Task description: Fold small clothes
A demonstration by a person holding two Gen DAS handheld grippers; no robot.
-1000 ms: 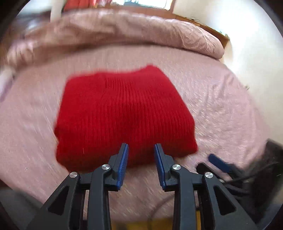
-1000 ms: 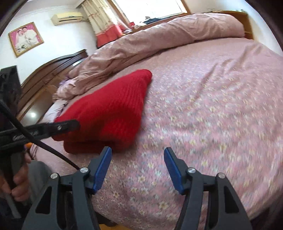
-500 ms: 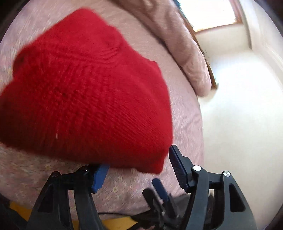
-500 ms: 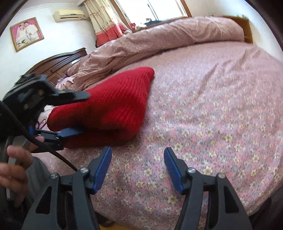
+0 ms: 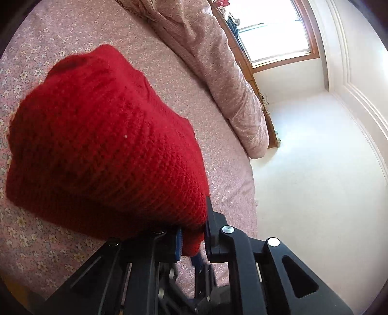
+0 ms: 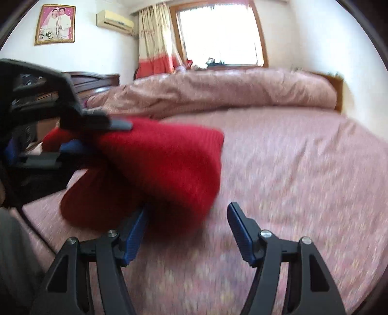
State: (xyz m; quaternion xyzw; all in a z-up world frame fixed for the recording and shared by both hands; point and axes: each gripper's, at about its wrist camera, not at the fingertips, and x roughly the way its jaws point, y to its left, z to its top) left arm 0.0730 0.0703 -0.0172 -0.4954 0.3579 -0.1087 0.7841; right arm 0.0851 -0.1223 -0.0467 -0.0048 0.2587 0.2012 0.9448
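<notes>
One red knit garment [image 6: 157, 169] near the bed's [image 6: 303, 169] front edge, your left gripper [image 5: 194, 232] closing, pinching its corner, tilted downward, your right gripper [image 6: 186, 232] opening just beside the bundle, clamping nothing, one rolled duvet [image 6: 218, 92] along the far edge.

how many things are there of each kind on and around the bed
red knit garment: 1
quilt: 1
bed: 1
grippers: 2, left with jaws closing on the garment's corner, right with jaws opening
framed photo: 1
air conditioner: 1
curtain: 1
window: 1
total: 9
</notes>
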